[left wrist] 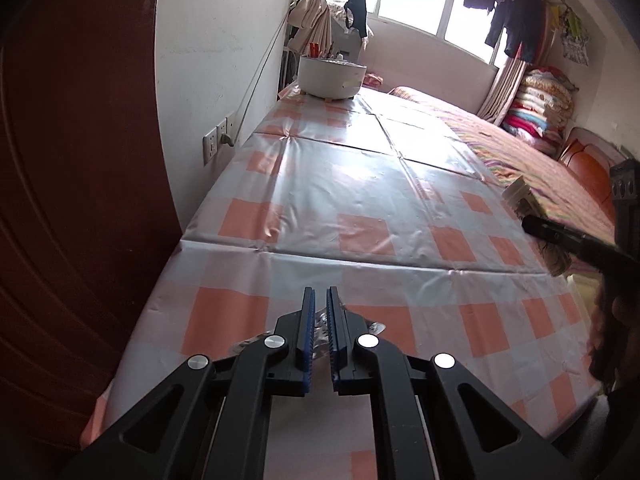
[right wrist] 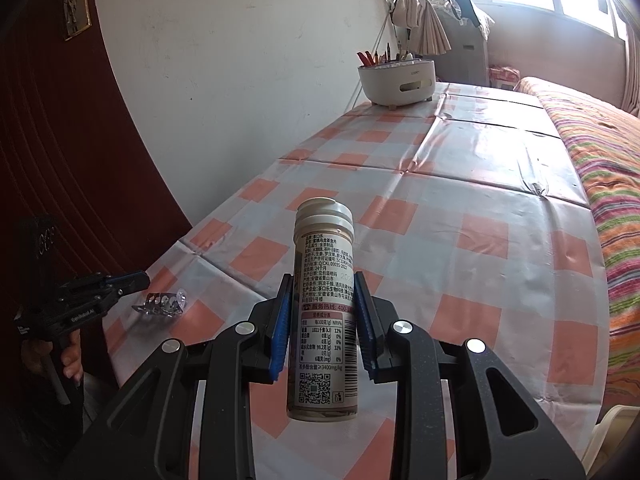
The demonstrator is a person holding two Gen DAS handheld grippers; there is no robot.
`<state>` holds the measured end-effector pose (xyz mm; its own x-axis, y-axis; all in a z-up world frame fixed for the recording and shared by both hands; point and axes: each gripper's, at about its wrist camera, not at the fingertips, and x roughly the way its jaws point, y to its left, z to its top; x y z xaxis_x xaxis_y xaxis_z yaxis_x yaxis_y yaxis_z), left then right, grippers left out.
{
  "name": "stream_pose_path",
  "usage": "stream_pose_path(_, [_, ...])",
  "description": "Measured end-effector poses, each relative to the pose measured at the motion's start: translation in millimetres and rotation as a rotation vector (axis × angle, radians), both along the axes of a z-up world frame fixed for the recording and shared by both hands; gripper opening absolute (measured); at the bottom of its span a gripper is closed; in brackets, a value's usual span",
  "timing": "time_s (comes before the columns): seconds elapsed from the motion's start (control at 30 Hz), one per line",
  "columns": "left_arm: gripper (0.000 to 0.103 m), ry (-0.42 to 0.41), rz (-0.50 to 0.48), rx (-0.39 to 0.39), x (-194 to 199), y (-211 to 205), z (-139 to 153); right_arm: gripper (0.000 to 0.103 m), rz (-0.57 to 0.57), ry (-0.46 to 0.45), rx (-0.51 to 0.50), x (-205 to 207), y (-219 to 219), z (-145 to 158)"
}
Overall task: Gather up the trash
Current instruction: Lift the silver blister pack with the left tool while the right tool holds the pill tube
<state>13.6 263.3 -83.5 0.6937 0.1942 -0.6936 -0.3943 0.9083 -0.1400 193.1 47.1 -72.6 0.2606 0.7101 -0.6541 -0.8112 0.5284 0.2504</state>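
Right gripper (right wrist: 322, 316) clamps the tablet tube (right wrist: 323, 312) upright between its 2 pads for carrying off; the left gripper (left wrist: 321, 296), nearly together, straddles the blister pack (right wrist: 162, 303) beneath its tips.

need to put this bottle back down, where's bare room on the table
Bare cloth runs from the white organizer at the far wall end down the middle toward the bottle in the right tongs. Crowded only at the near left corner, where the blister pack lies below the left tongs.
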Motion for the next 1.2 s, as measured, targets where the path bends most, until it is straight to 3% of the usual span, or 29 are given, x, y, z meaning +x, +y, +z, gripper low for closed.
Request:
stream_pose_path(0.2, [0.008, 0.125, -0.146, 0.138, 8.9, -16.5, -8.8, 0.028, 0.001, 0.005, 0.016, 2.8, -5.8, 3.3])
stream_pose_path(0.5, [0.01, 0.22, -0.351, 0.192, 17.1, -27.0, -10.9, 0.028, -0.003, 0.012, 0.038, 5.2, -16.4, 7.7])
stream_pose_path(0.53, [0.014, 0.234, -0.371, 0.181, 18.1, -26.6, -11.5, 0.028, -0.004, 0.012, 0.041, 5.2, -17.4, 8.5])
stream_pose_path(0.57, [0.04, 0.232, -0.39, 0.177, 17.5, -27.3, -10.5, 0.028, -0.003, 0.014, 0.043, 5.3, -18.0, 8.7])
stream_pose_path(0.6, [0.078, 0.241, -0.399, 0.176, 16.9, -28.0, -10.6, 0.028, -0.003, 0.014, 0.045, 5.4, -18.9, 8.8])
stream_pose_path(0.63, [0.083, 0.244, -0.402, 0.173, 15.8, -28.8, -10.5, 0.028, -0.004, 0.015, 0.047, 5.6, -19.9, 8.9])
stream_pose_path(0.77, [0.084, 0.233, -0.431, 0.223, 13.4, -32.1, -6.9, 0.028, -0.008, 0.021, 0.057, 7.3, -24.0, 9.6])
stream_pose_path(0.93, [0.084, 0.307, -0.435, 0.272, 25.2, -23.8, -10.2, 0.028, -0.018, 0.036, 0.069, 11.3, -28.8, 9.6])
stream_pose_path(1.2, [0.084, 0.407, -0.459, 0.241, 45.6, -9.2, -24.5, 0.028, -0.032, 0.044, 0.082, 14.9, -35.5, 11.6])
